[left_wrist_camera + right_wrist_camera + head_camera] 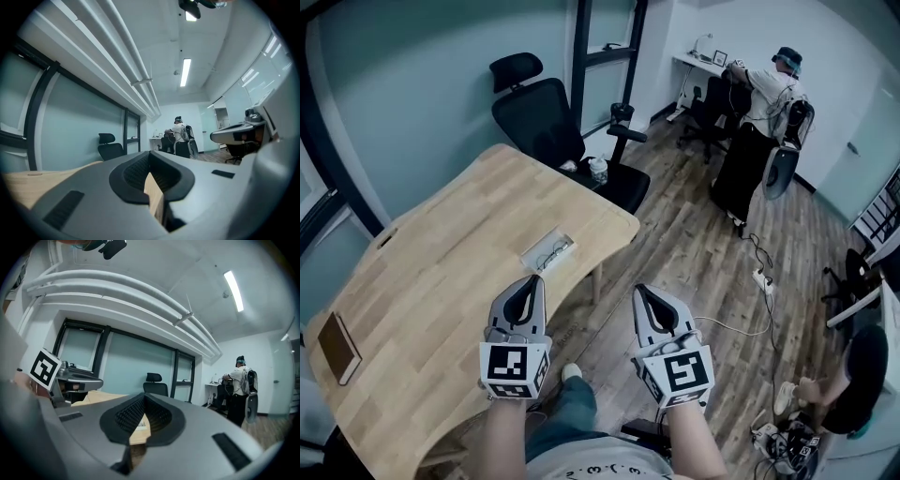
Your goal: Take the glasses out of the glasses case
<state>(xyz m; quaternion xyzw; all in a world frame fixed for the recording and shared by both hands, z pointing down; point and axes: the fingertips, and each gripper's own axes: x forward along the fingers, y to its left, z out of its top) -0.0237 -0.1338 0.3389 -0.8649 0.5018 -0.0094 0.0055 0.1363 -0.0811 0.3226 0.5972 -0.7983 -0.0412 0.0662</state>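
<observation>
An open light-coloured glasses case (547, 251) with glasses in it lies near the right edge of the wooden table (441, 281). My left gripper (529, 282) is over the table's near edge, a short way in front of the case and apart from it, jaws shut and empty. My right gripper (644, 293) hangs beside the table over the floor, also shut and empty. In the left gripper view the closed pads (140, 176) frame a strip of table. In the right gripper view the pads (126, 417) frame the table edge and a small white thing, probably the case (142, 424).
A brown flat book-like thing (339, 347) lies at the table's left end. A black office chair (558, 127) stands behind the table. A person (769, 89) stands at a far desk, another (853, 375) crouches at right. Cables and a power strip (762, 278) lie on the wood floor.
</observation>
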